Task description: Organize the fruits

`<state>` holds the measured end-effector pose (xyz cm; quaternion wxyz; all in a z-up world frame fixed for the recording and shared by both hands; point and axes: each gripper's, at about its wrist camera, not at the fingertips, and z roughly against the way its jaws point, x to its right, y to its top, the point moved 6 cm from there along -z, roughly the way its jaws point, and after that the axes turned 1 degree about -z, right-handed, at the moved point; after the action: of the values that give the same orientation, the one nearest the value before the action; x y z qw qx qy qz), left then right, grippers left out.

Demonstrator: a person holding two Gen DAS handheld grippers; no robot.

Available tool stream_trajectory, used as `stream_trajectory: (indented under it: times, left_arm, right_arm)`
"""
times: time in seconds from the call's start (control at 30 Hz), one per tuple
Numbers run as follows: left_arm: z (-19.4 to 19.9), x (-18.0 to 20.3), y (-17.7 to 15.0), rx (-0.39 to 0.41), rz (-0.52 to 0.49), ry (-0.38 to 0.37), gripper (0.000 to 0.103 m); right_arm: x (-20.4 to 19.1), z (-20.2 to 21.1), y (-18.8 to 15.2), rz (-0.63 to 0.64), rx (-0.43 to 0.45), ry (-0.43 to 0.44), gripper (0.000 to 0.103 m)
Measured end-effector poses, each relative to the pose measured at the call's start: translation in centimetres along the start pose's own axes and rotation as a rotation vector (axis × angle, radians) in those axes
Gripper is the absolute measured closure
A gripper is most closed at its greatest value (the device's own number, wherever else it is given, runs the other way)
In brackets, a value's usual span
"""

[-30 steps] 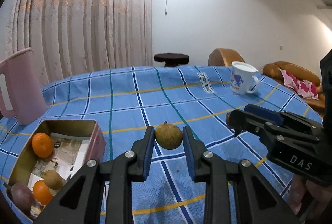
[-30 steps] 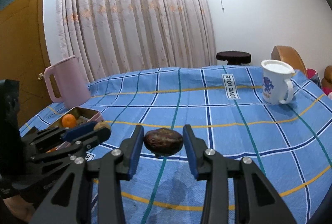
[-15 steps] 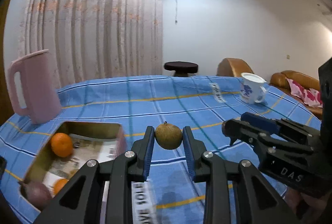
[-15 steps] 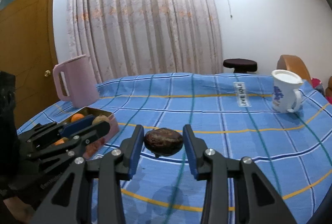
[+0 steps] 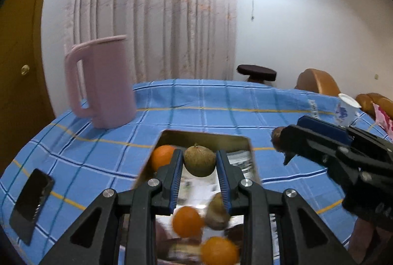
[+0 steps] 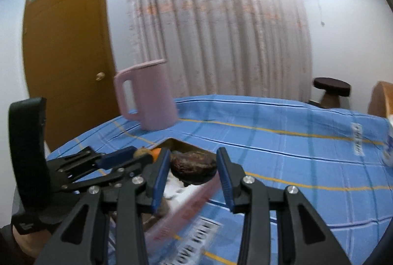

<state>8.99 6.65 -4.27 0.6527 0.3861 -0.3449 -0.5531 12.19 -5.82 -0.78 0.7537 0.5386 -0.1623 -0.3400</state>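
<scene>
My left gripper (image 5: 199, 164) is shut on a round brown-green fruit (image 5: 199, 161) and holds it above the open box (image 5: 243, 142). The box holds oranges (image 5: 188, 221) and a brownish fruit (image 5: 217, 212) on newspaper lining. My right gripper (image 6: 193, 166) is shut on a dark wrinkled fruit (image 6: 193, 165), held over the box's near right side (image 6: 183, 146). The right gripper also shows at the right of the left wrist view (image 5: 280, 142), and the left gripper at the left of the right wrist view (image 6: 140, 154).
A pink pitcher (image 5: 103, 83) stands behind the box on the blue checked tablecloth (image 5: 221, 103). A black phone (image 5: 30, 201) lies at the left. A white mug (image 5: 346, 110) stands far right. A dark stool (image 5: 256, 71) and brown seats are beyond the table.
Both grippers have swung left with their fruits, from over the open tablecloth to above the box. The pitcher and box have come closer.
</scene>
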Motion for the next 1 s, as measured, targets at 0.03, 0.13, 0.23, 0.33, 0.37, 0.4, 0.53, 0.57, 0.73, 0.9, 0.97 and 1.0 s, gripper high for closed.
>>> stream_trajectory:
  times: [0.03, 0.13, 0.23, 0.33, 0.37, 0.4, 0.53, 0.57, 0.73, 0.9, 0.97, 1.0]
  left_arm:
    - [-0.1, -0.6, -0.2, -0.007, 0.002, 0.006, 0.073]
    - [-0.5, -1.7, -0.7, -0.023, 0.014, 0.023, 0.073]
    - [-1.1, -2.6, -1.7, -0.056, 0.030, 0.025, 0.073]
    - [-1.6, -3.0, -2.4, -0.077, 0.029, 0.029, 0.073]
    - [-1.8, -3.0, -2.6, -0.085, 0.035, 0.025, 0.073]
    - [-2.0, -3.0, -2.8, -0.093, 0.035, 0.026, 0.073]
    - [-2.4, -2.9, -3.1, -0.114, 0.029, 0.022, 0.073]
    - [-2.4, -2.9, -3.2, -0.116, 0.027, 0.017, 0.073]
    - [-1.9, -3.3, -3.3, -0.121, 0.047, 0.028, 0.066]
    - [-0.1, -3.5, -2.6, -0.076, 0.050, 0.035, 0.038]
    - [0.7, -3.5, -2.2, -0.060, 0.053, 0.032, 0.038]
    - [1.0, -3.5, -2.0, -0.053, 0.054, 0.030, 0.038]
  right_arm:
    - [-0.7, -0.7, -0.1, 0.007, -0.010, 0.013, 0.061]
    - [-2.1, -2.6, -0.8, 0.017, -0.044, 0.042, 0.061]
    - [-2.7, -3.8, -1.8, 0.015, -0.074, 0.053, 0.061]
    - [-2.8, -4.7, -2.9, 0.021, -0.109, 0.058, 0.061]
    - [-2.8, -5.0, -3.1, 0.022, -0.120, 0.058, 0.061]
    - [-2.8, -5.2, -3.5, 0.025, -0.129, 0.055, 0.061]
    - [-2.6, -5.1, -3.8, 0.016, -0.142, 0.064, 0.061]
    - [-2.6, -5.0, -3.8, 0.020, -0.146, 0.067, 0.059]
    - [-3.0, -4.2, -4.0, 0.044, -0.135, 0.086, 0.049]
    - [-2.5, -2.6, -3.2, 0.018, -0.079, 0.085, 0.029]
    - [-2.4, -1.9, -2.8, 0.020, -0.063, 0.079, 0.027]
    - [-2.4, -1.5, -2.6, 0.021, -0.056, 0.075, 0.027]
